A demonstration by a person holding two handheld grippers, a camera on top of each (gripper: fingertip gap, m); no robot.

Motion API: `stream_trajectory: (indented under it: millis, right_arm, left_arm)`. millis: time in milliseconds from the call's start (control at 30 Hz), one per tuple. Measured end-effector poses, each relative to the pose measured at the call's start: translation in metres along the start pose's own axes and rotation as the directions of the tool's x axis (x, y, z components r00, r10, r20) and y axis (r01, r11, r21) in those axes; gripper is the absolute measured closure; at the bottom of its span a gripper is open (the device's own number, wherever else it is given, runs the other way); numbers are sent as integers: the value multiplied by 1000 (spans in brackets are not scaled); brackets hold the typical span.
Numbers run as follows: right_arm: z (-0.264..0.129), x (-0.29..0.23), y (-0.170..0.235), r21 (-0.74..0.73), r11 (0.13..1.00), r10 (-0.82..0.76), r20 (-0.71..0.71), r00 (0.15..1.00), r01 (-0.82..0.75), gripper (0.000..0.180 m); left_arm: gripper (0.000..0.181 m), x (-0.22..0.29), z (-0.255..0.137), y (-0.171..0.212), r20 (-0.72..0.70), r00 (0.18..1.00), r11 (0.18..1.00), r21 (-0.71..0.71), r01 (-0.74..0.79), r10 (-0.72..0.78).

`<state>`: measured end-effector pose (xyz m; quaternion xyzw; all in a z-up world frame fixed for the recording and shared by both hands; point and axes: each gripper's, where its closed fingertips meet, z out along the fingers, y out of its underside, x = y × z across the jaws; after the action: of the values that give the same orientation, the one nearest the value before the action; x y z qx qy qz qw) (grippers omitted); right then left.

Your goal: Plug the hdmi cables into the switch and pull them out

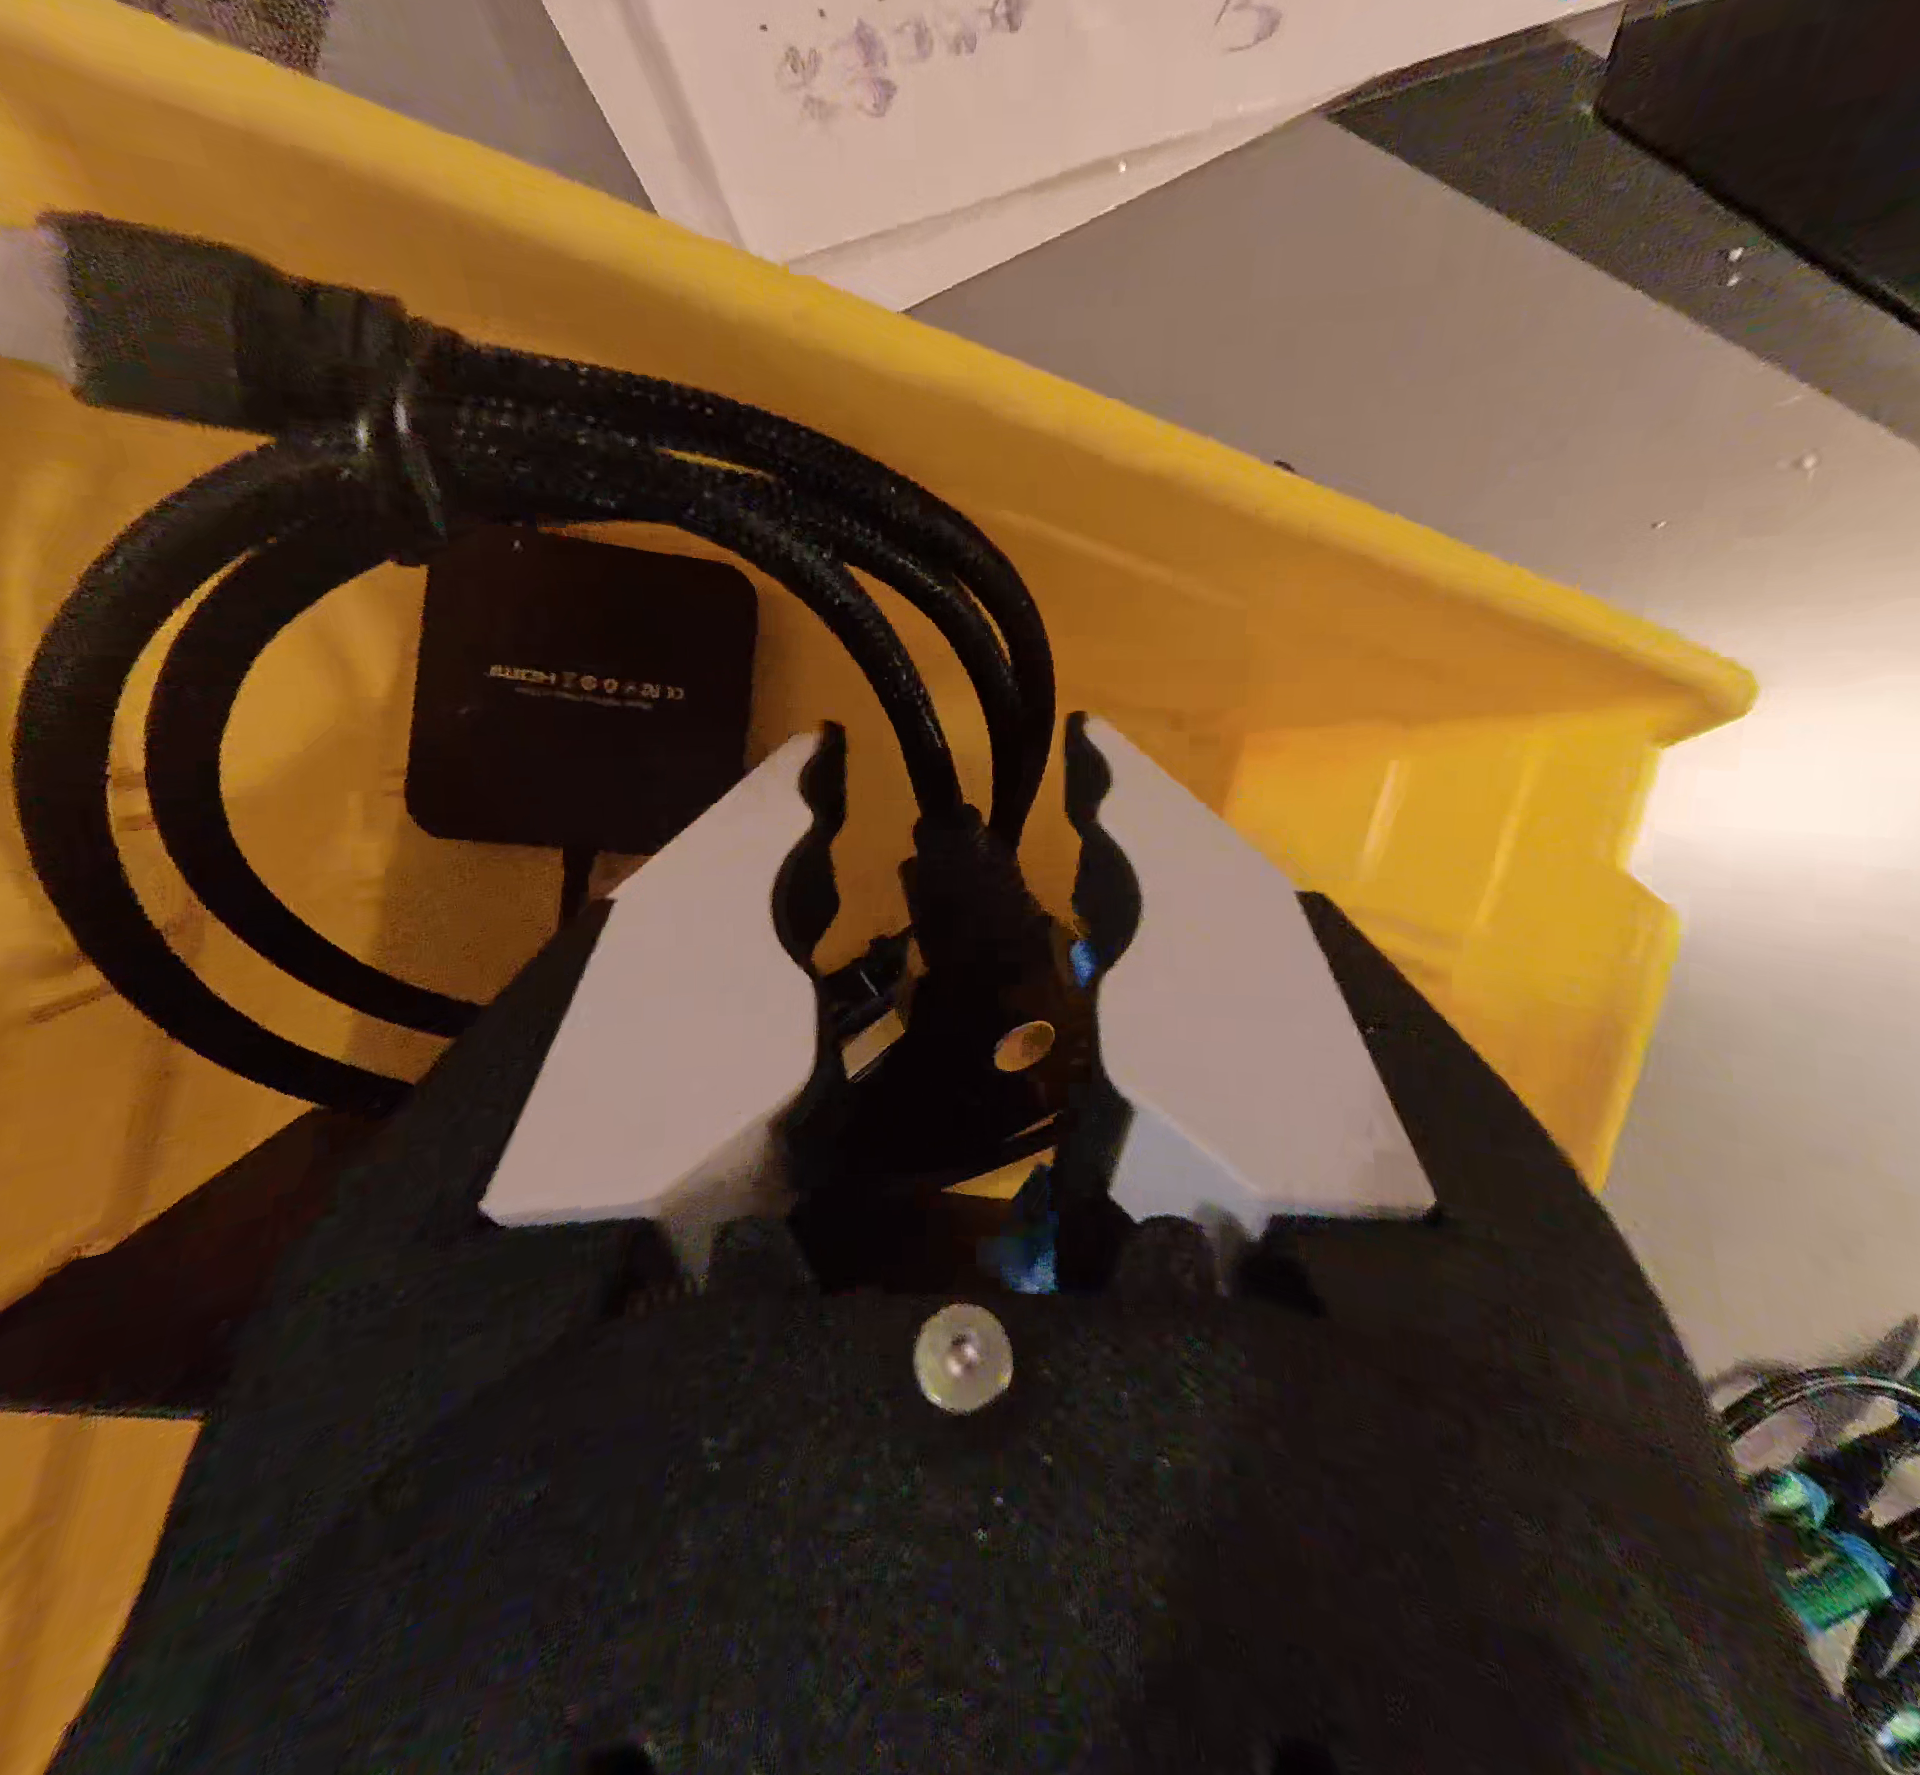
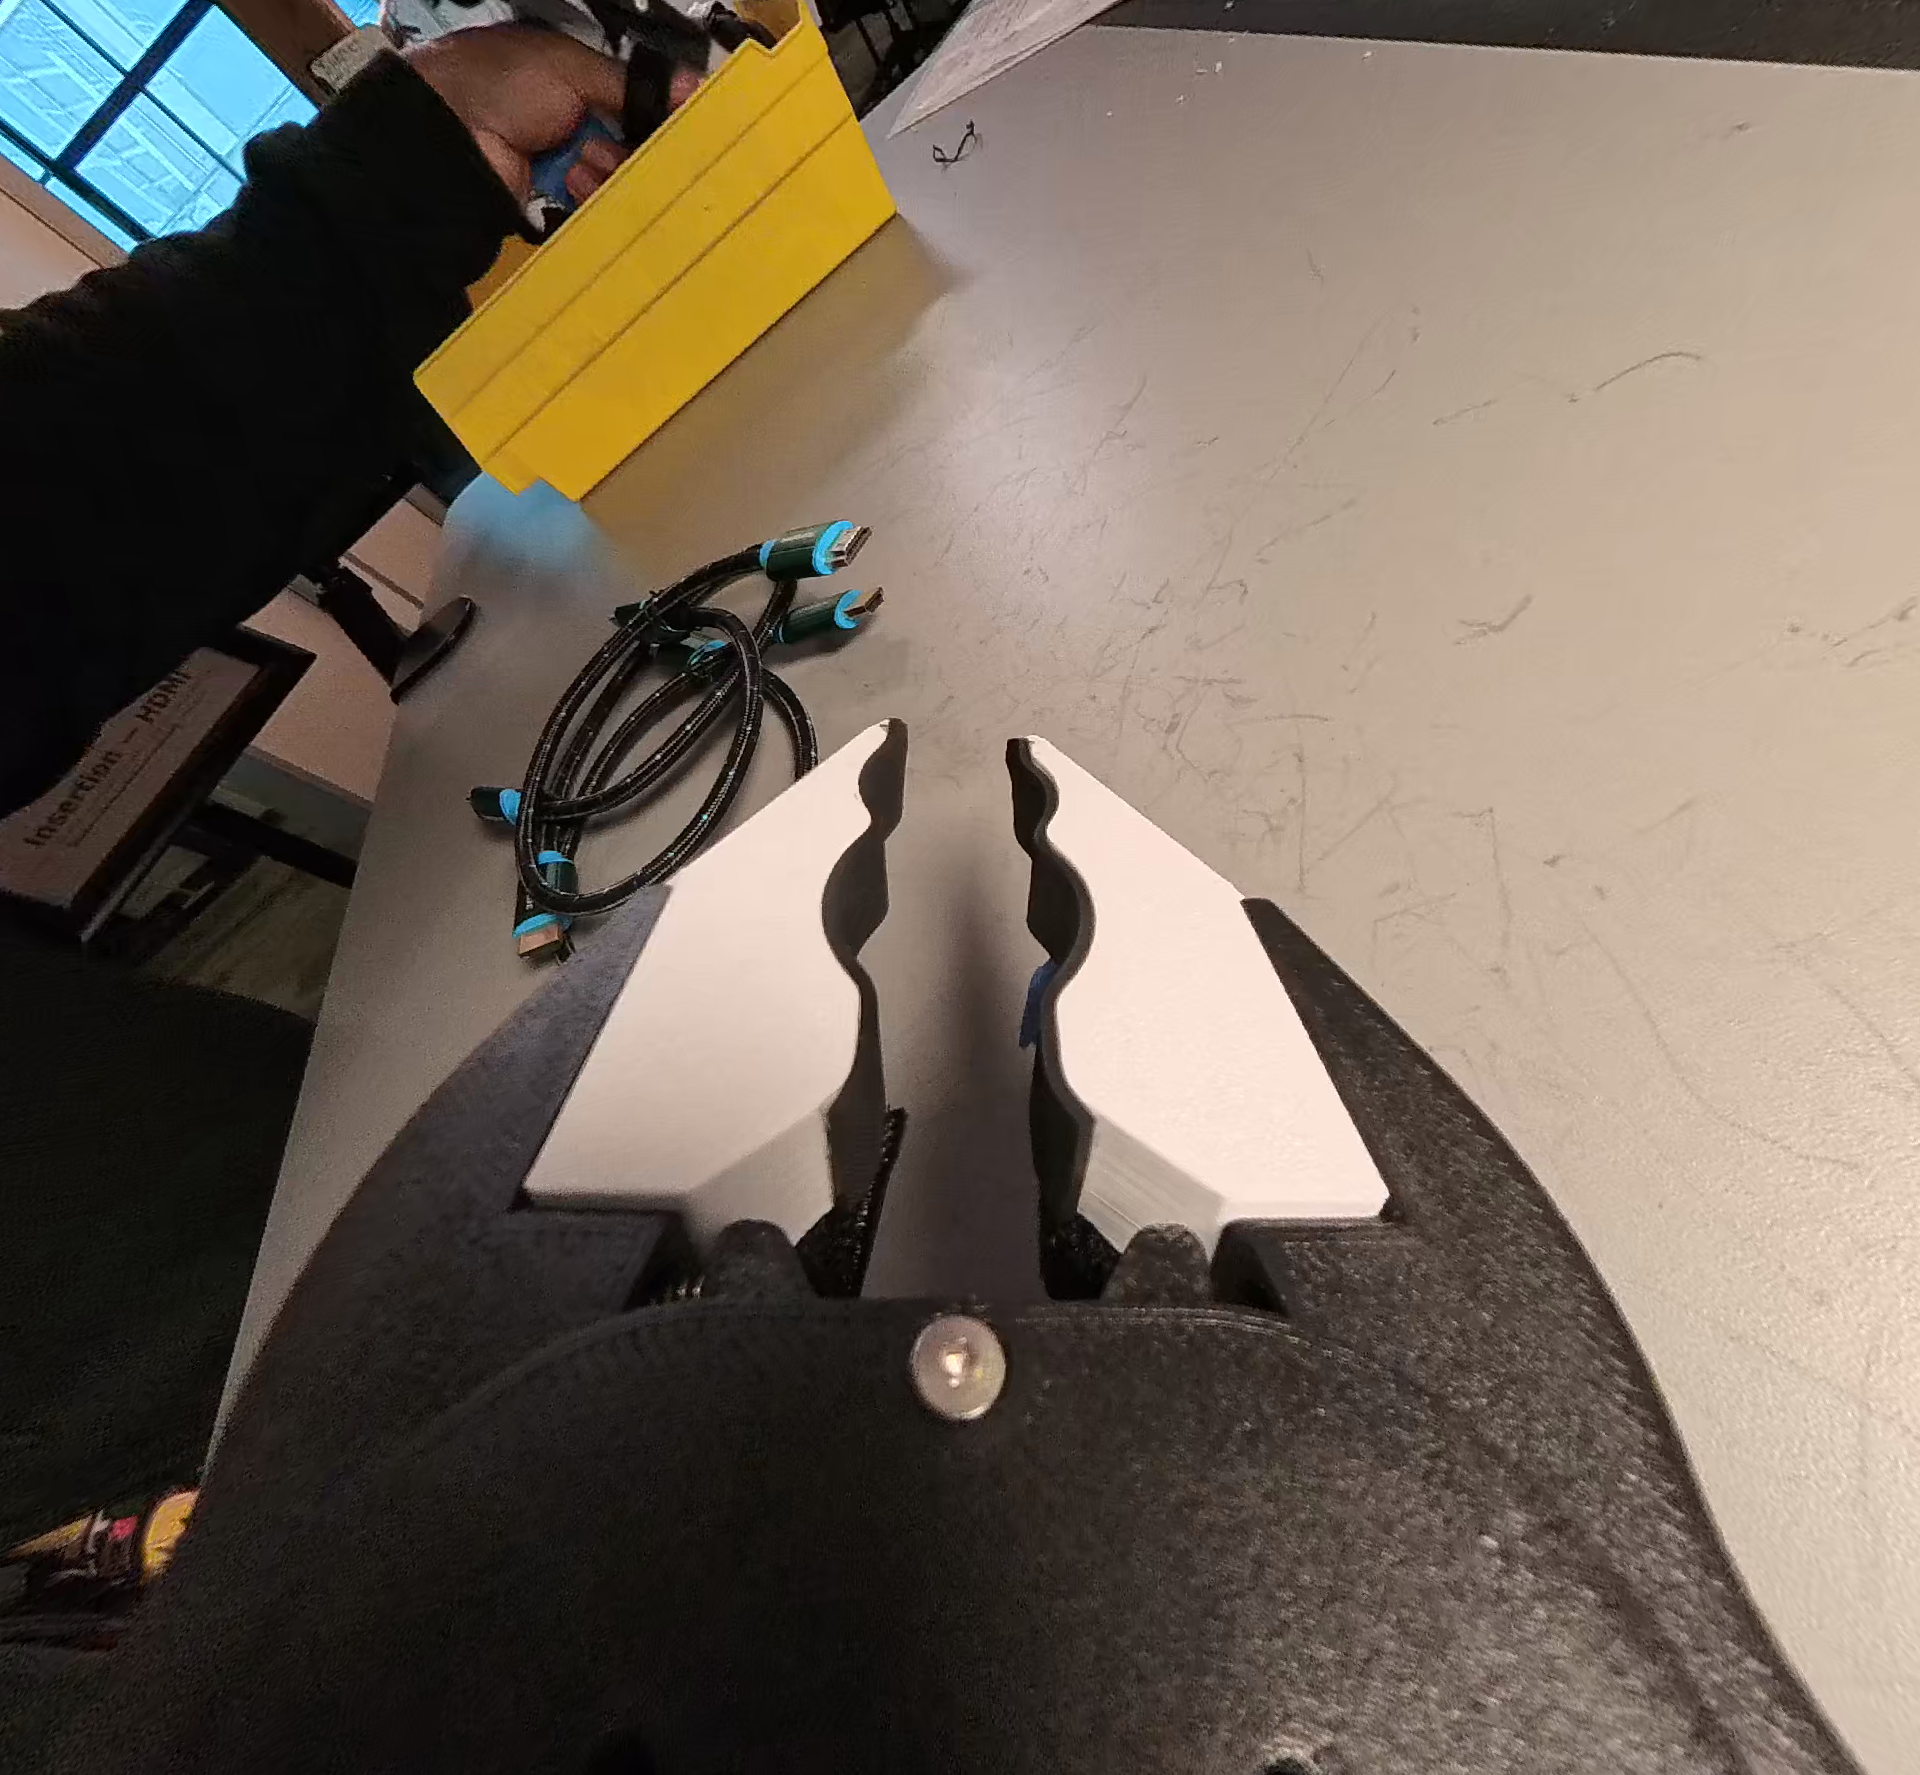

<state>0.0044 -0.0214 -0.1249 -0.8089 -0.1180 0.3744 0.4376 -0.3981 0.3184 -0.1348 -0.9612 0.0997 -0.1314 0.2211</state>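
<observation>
Two grippers are in play. The left gripper (image 1: 951, 738) reaches down into a yellow bin (image 1: 1143, 499), its jaws apart around the connector end of a coiled black cable (image 1: 83, 686); whether the pads touch the plug cannot be told. The coil's other plug (image 1: 187, 323) sticks up over the bin's rim at the left. A black switch (image 1: 577, 686) lies flat on the bin floor, under the coil's loops. Papers (image 1: 987, 11) lie on the table just beyond the bin.

The right gripper (image 2: 956, 743) hovers over the bare grey table (image 2: 1455, 582), jaws apart and empty. A bundle of blue-tipped cables (image 2: 644, 738) lies near the table's left edge, between that gripper and the bin (image 2: 665, 271). A hand (image 2: 530, 104) in a dark sleeve holds the left gripper at the bin.
</observation>
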Motion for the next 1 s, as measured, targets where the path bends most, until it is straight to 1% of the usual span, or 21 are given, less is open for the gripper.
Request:
stream_trajectory:
  millis: [33,67,100,167,300,400,500,567,700,800,900,1000]
  right_arm:
    - [0,0,0,-1,1000,2,4,1000,-2,158]
    - [0,-1,0,-3,1000,3,8,1000,-3,159]
    - [0,-1,0,-3,1000,5,12,1000,-5,159]
    - [0,-1,0,1,1000,10,19,1000,-10,160]
    - [-1,-1,-1,3,1000,22,31,999,-22,160]
    - [-1,-1,-1,5,1000,20,28,999,-20,160]
    - [-1,-1,-1,5,1000,14,21,1000,-14,160]
    - [-1,-1,-1,6,1000,12,18,1000,-12,160]
    - [-1,-1,-1,12,1000,9,15,1000,-9,160]
    - [-2,-1,-2,21,1000,8,17,1000,-8,160]
    - [-2,-2,-3,25,1000,5,20,1000,-5,160]
    - [-3,-3,-3,28,1000,3,26,1000,-3,160]
  left_arm:
    - [155,5,-1,-3,-19,999,999,18,-32,33]
    - [167,6,-4,-7,-15,998,997,47,-57,58]
    - [172,8,-7,-8,-24,996,994,65,-83,85]
    - [175,13,-16,-10,-61,993,989,111,-95,102]
    - [176,14,-50,-19,-108,988,956,282,-76,110]
    - [176,15,-88,-29,-131,985,914,402,-51,112]
    - [176,23,-132,-39,-117,982,857,510,-71,151]
    - [175,38,-163,-46,-115,973,808,581,-96,199]
    - [176,91,-220,-52,-112,940,709,686,-161,322]
    - [176,146,-251,-43,-92,892,644,725,-245,443]
    - [176,203,-265,-28,-95,830,604,731,-317,550]
    - [176,261,-262,-5,-168,749,594,726,-346,641]
